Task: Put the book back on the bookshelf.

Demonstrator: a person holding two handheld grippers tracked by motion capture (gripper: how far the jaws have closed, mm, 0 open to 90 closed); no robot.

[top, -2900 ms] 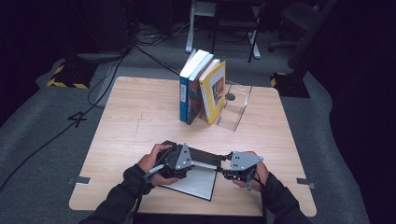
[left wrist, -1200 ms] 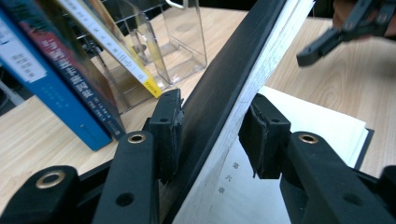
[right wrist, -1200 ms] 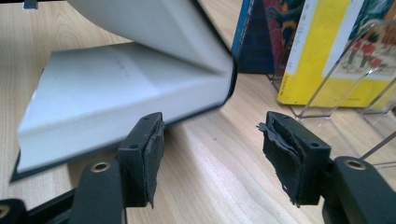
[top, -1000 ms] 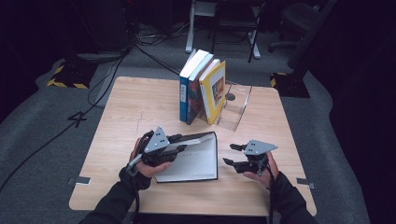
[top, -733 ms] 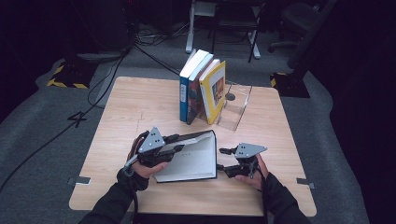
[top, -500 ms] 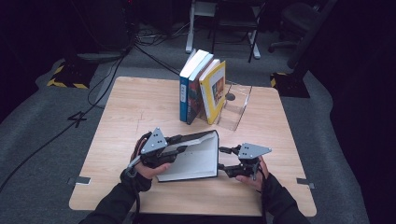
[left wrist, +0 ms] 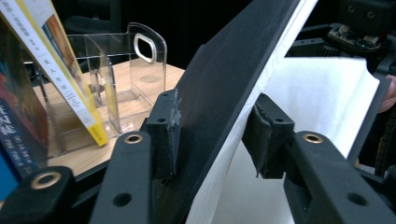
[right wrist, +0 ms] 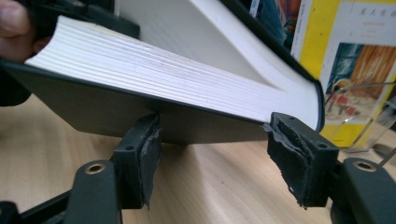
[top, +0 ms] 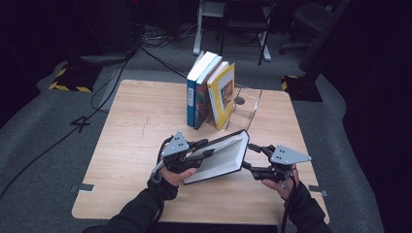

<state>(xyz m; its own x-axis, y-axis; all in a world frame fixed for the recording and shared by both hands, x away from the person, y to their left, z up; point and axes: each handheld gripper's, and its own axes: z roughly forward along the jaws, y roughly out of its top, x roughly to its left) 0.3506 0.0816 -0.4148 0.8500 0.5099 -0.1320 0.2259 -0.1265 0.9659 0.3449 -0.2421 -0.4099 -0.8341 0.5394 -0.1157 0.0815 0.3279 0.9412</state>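
The black book (top: pixel 221 158) is being tilted up off the table (top: pixel 131 121), clamped by the left gripper (left wrist: pixel 212 133); the right gripper (right wrist: pixel 219 149) is spread, ungripping, beneath its corner — a slip is risked, pages flopping open.

We are looking at a pale wooden table (top: pixel 131 121) standing on grey carpet (top: pixel 43 141), with black cables (top: pixel 111 73) trailing across it, chair legs (top: pixel 265 46) behind, and darkness swallowing the room beyond.

Your high view looks down on the bench (top: pixel 131 121); both claw views sit close, sharing the black book (top: pixel 221 158).
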